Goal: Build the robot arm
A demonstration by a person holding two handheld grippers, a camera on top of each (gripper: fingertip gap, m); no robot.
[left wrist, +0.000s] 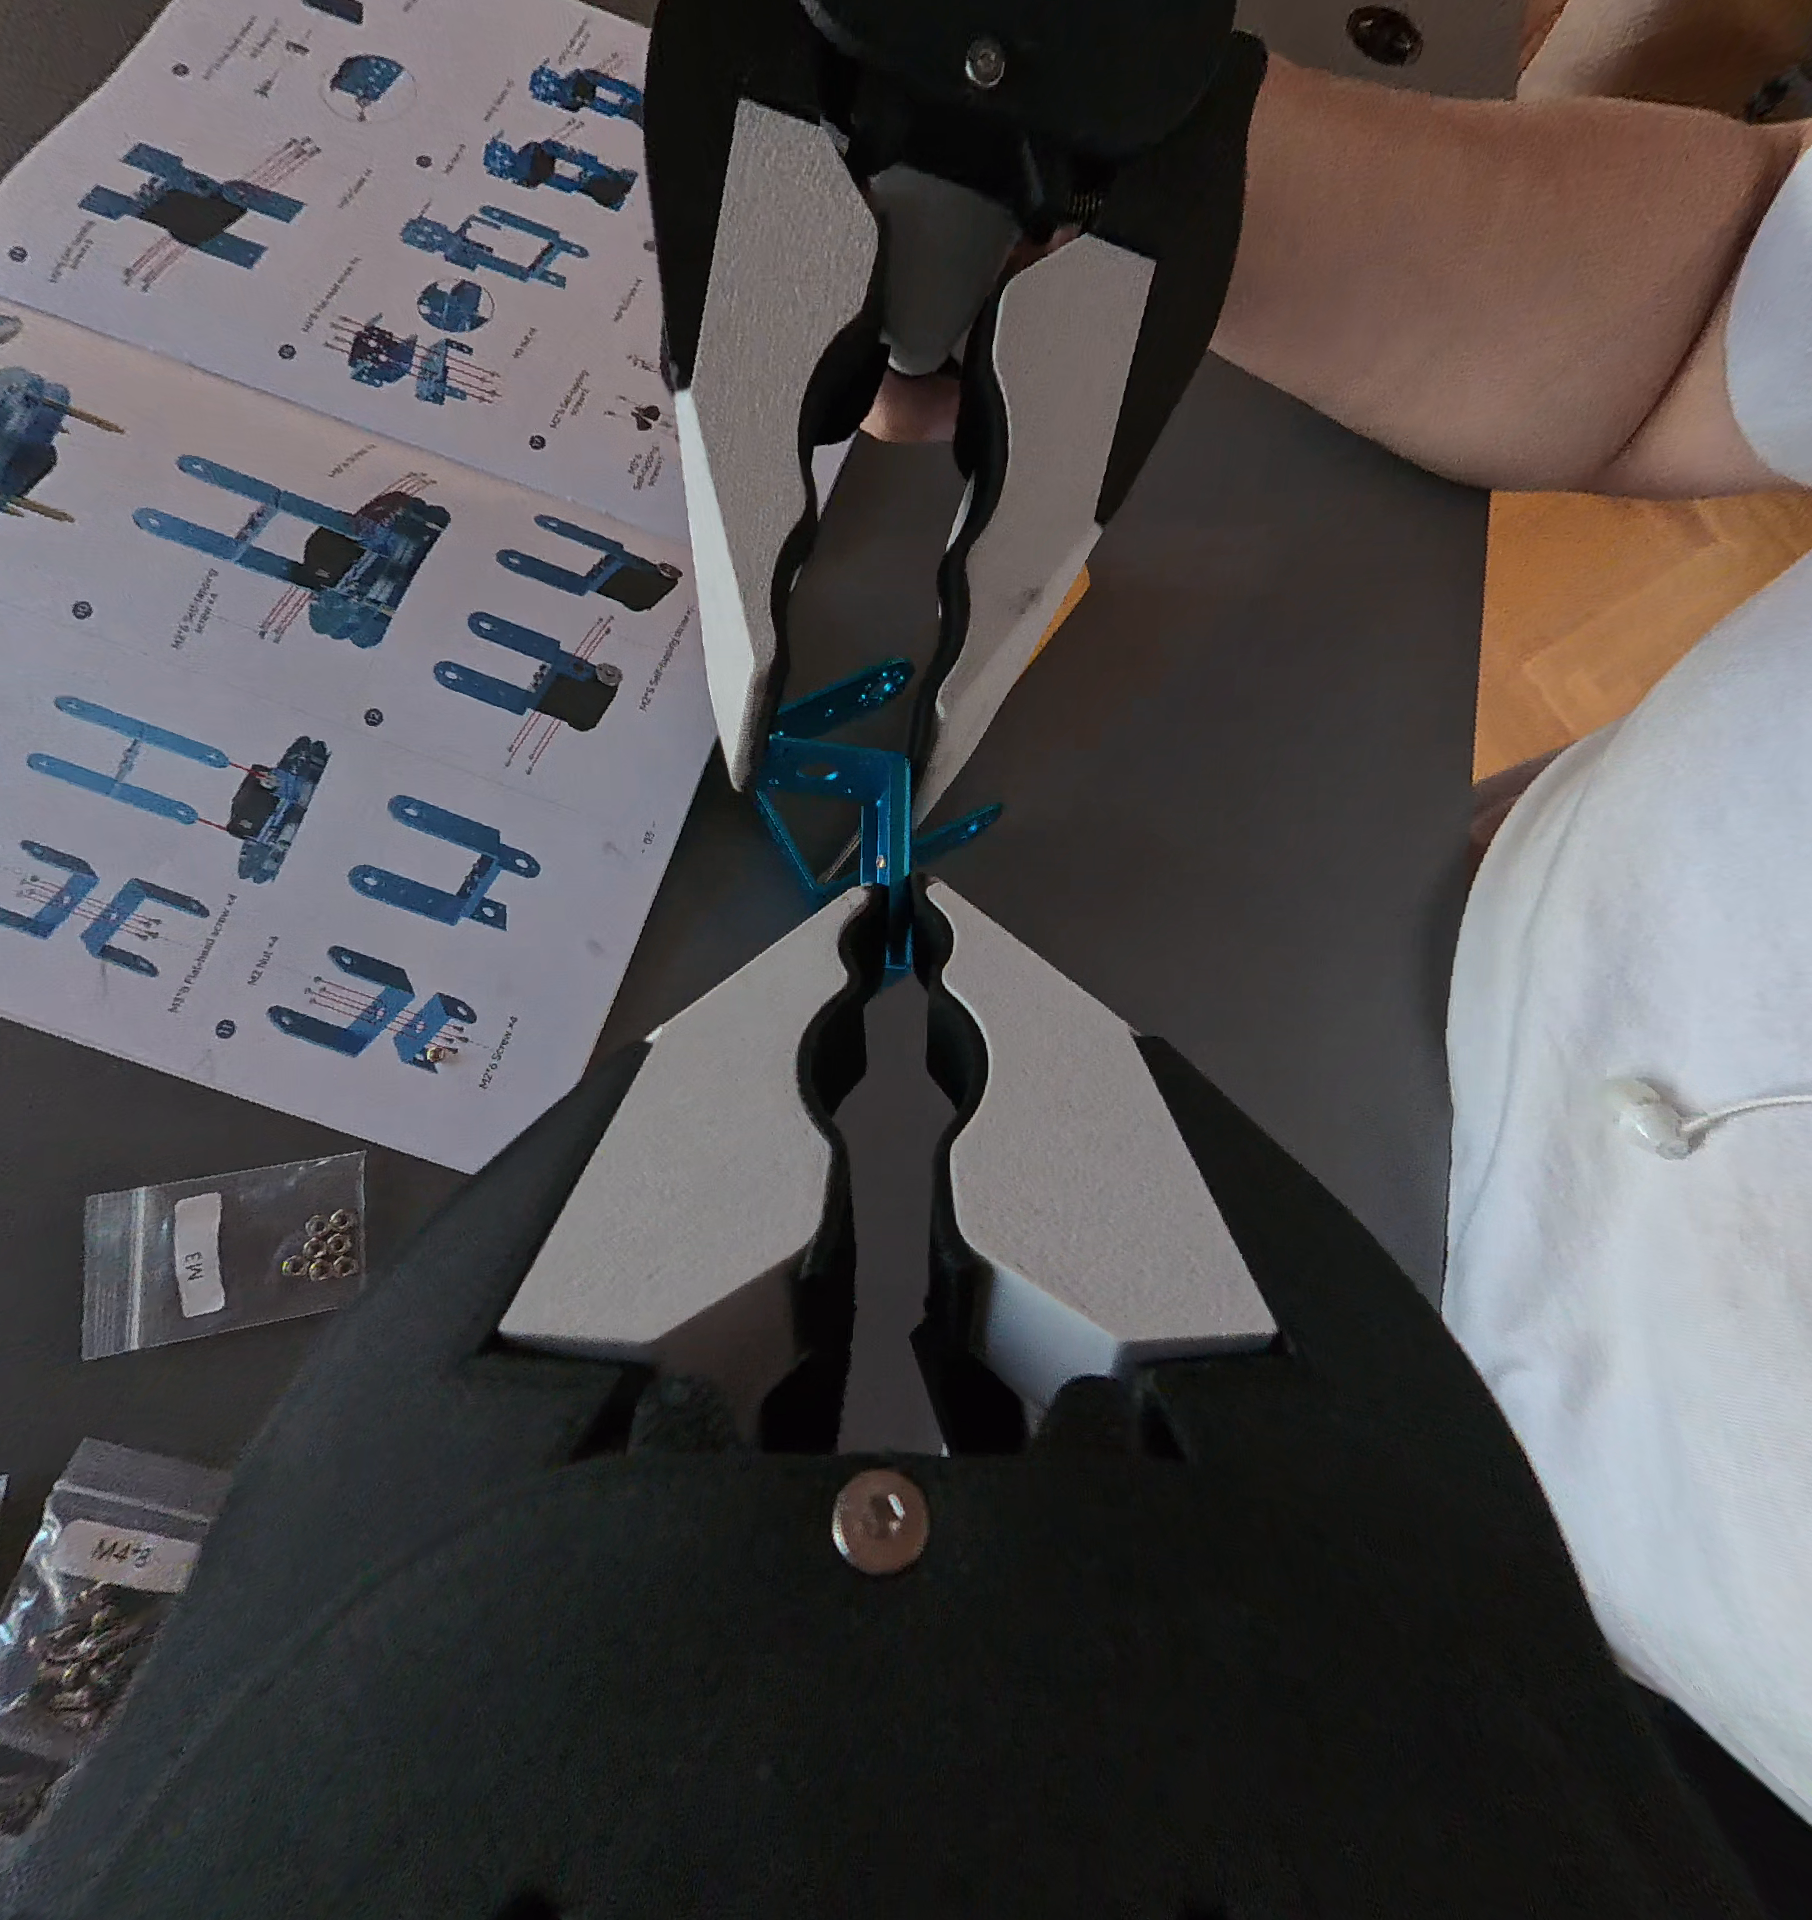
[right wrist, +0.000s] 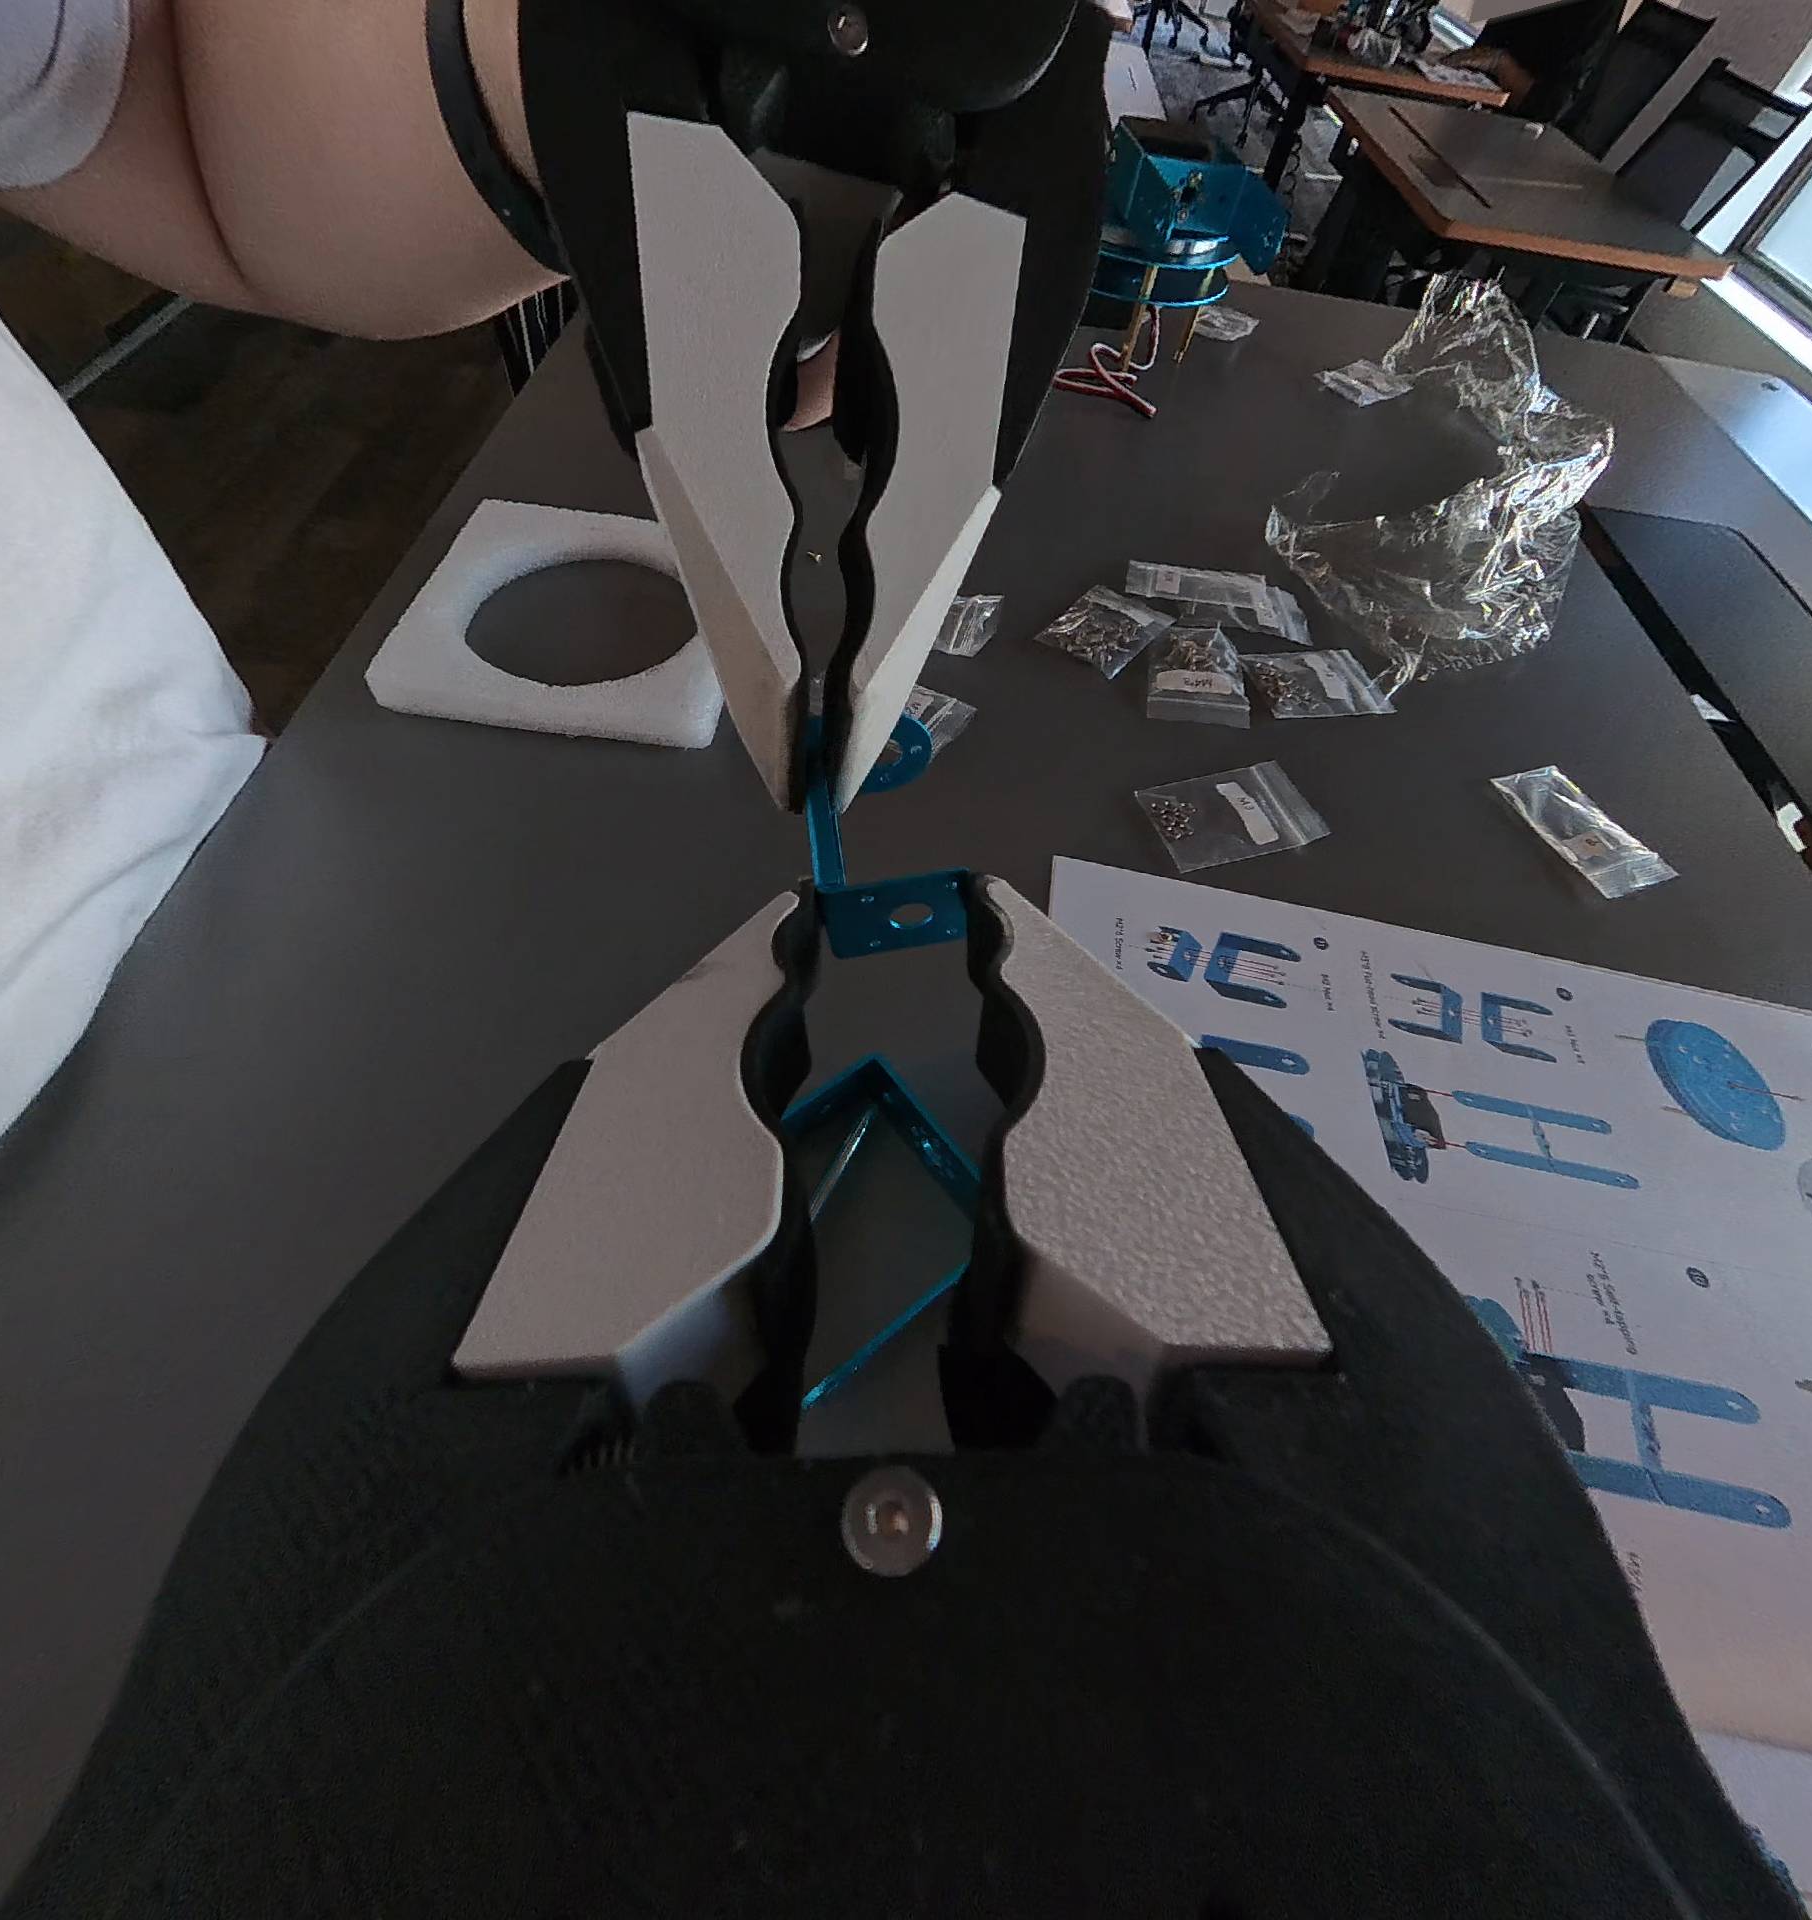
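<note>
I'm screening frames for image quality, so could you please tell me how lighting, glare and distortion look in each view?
Left wrist view: dim and soft, wide-angle bending of the printed white instruction sheet; the bent blue metal bracket stays sharp. Right wrist view: bright window at upper right, glare on the crumpled clear plastic wrap, dark grey table evenly lit, edges stretched.
</note>
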